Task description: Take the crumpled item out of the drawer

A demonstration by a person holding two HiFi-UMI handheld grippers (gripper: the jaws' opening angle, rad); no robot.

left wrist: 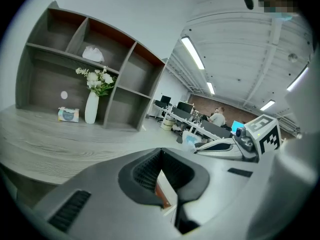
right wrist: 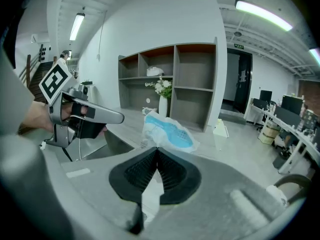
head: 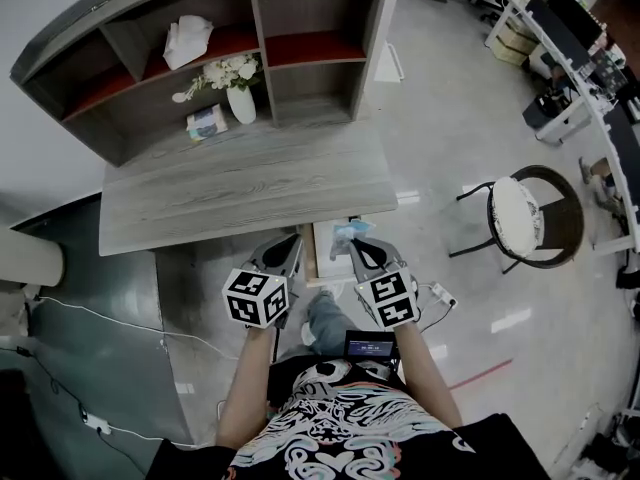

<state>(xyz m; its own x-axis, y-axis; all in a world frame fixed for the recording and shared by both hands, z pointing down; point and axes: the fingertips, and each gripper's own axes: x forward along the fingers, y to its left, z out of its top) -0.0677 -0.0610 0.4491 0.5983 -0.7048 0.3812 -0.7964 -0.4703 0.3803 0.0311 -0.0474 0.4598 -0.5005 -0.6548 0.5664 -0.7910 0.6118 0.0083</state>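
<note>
Jaws of right gripper (right wrist: 156, 151) pinch crumpled item (right wrist: 167, 131) — head view hides contact.

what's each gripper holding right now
left gripper: closed, empty.
right gripper: closed on the crumpled blue and white wrapper.

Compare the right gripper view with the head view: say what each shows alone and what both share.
Only the right gripper view shows the fingers of the right gripper shut on the crumpled blue-and-white bag, and the ceiling lights. Only the head view shows the round chair and the person's patterned shirt. Both show that bag, the shelf unit, the vase of flowers and the left gripper.
</note>
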